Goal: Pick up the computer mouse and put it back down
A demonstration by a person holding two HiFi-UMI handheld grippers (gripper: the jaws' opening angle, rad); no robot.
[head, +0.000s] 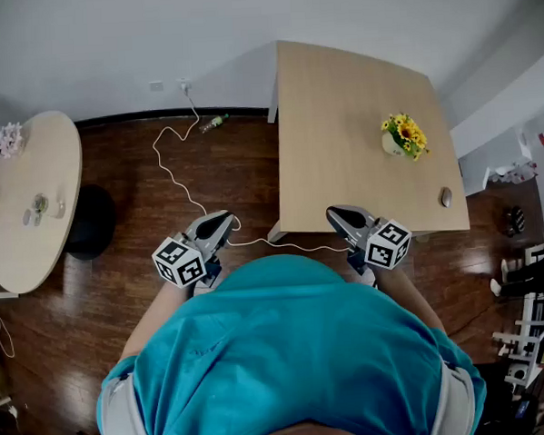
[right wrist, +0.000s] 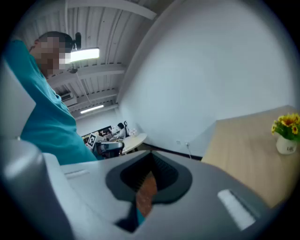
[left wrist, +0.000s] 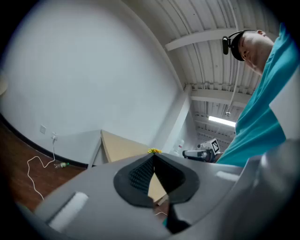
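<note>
A small grey computer mouse (head: 445,197) lies near the front right corner of the light wooden table (head: 340,136). A white pot of yellow flowers (head: 402,137) stands further back on the right. I stand at the table's front edge with both grippers held close to my body. My left gripper (head: 223,222) hangs over the floor left of the table, jaws together and empty (left wrist: 153,155). My right gripper (head: 336,216) sits over the table's front edge, far left of the mouse, and its jaws meet with nothing between them (right wrist: 151,154). The mouse shows in neither gripper view.
A white cable (head: 174,172) snakes over the dark wooden floor from a wall socket to the table's front. A round table (head: 30,202) and a black stool (head: 90,221) stand at the left. White racks (head: 532,317) crowd the right side. A bottle (head: 214,123) lies by the wall.
</note>
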